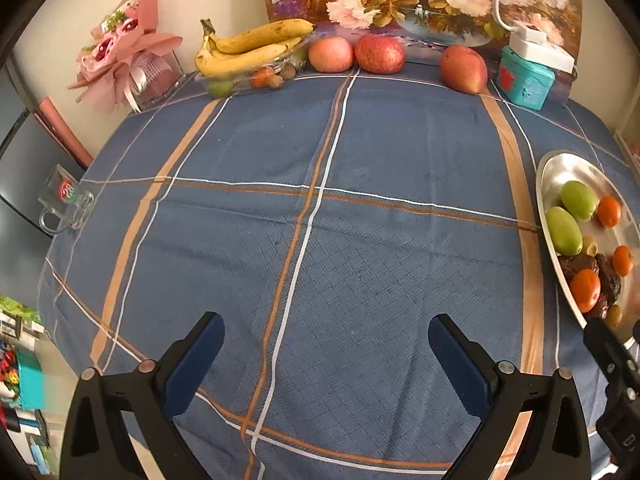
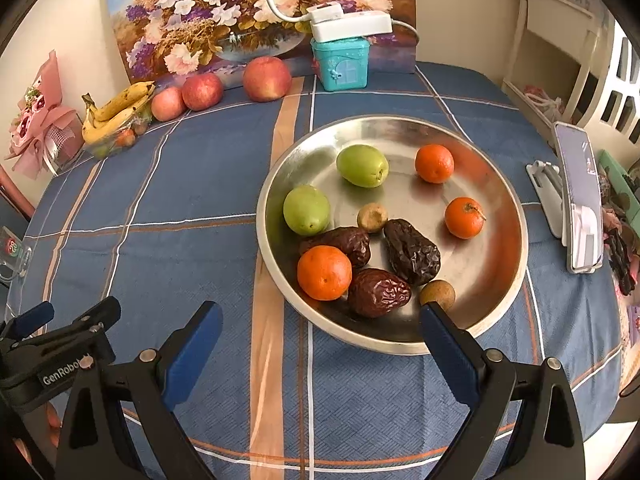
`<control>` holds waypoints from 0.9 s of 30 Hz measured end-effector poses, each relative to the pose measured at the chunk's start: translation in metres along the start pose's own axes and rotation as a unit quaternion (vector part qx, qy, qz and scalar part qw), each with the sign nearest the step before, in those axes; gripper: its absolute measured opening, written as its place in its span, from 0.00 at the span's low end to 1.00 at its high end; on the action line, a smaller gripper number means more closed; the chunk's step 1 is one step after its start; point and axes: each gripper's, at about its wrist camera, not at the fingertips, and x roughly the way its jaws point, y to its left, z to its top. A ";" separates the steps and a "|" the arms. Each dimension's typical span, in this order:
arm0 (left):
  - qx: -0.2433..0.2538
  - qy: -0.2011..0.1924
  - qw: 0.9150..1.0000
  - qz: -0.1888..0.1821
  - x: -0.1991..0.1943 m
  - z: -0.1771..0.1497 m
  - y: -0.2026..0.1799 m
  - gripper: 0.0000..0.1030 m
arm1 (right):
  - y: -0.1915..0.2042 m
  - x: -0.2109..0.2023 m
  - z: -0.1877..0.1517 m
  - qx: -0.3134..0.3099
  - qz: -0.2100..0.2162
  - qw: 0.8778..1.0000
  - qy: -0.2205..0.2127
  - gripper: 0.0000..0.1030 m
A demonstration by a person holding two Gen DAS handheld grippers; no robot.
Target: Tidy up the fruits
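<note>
Left wrist view
Left gripper [image 1: 326, 354]: its jaws are standing wide apart, holding nothing, hovering over bare blue plaid cloth [image 1: 320, 220] on the bench.
Bananas [image 1: 248, 50]: lying on a clear tray [image 1: 240, 80] at the far edge, long axis running left to right, stems pointing left.
Apples [image 1: 356, 55]: two sitting side by side just right of the tray; a third red fruit [image 1: 464, 69] is sitting apart, further right, beside a teal box [image 1: 526, 80].
Metal plate [image 1: 560, 168]: sitting at the right edge, partly cut off by the frame.

Right wrist view
Right gripper [image 2: 322, 338]: its jaws are also spread wide, gripping nothing; the right jaw is overlapping the plate's [image 2: 500, 184] near rim (contact cannot be told).
Green fruits [image 2: 362, 166]: two lying in the plate's far-left part.
Oranges [image 2: 324, 272]: three, one nearest the jaws and touching a date, two sitting apart on the plate's right side.
Dates [image 2: 412, 252]: three wrinkled dark ones clustering at the centre, long axes angling differently.
Small brown fruits [image 2: 438, 294]: one lying just beyond the right jaw, another [image 2: 372, 218] among the dates.
Phone [image 2: 580, 196]: leaning on a stand, right of the plate.
</note>
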 end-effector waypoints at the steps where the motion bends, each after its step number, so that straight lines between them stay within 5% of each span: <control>1: -0.004 0.003 1.000 -0.003 0.001 0.000 0.001 1.00 | -0.001 0.001 0.000 0.002 0.000 1.000 0.002 0.96; 12: -0.055 0.052 0.996 -0.040 0.014 0.000 0.013 1.00 | 0.003 0.003 0.001 -0.008 0.007 1.000 0.009 0.96; 27: -0.028 0.043 0.998 -0.036 0.009 -0.002 0.004 1.00 | 0.001 0.003 0.001 -0.001 0.005 1.000 0.011 0.96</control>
